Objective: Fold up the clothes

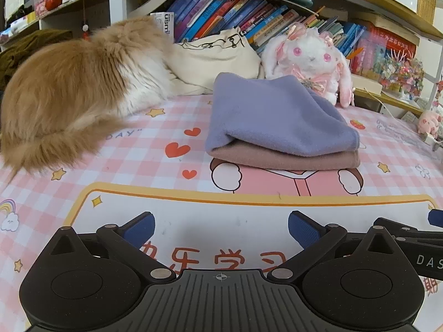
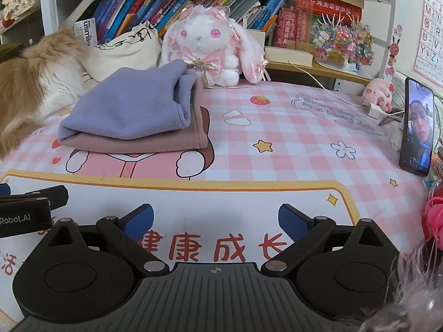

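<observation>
Now both grippers sit low in frame, the left gripper point(image 1: 221, 228) and right gripper point(image 2: 216, 220) spread wide, holding nothing. Centre frame, the folded purple cloth point(image 1: 277, 116) lies stacked on the folded pink cloth point(image 1: 290, 161), beside an orange cat point(image 1: 72, 94).

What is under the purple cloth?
A folded pink cloth lies under the purple cloth, on the checked mat. Only the pink cloth's edges show; its top is covered, so anything tucked between the two cannot be seen.
</observation>
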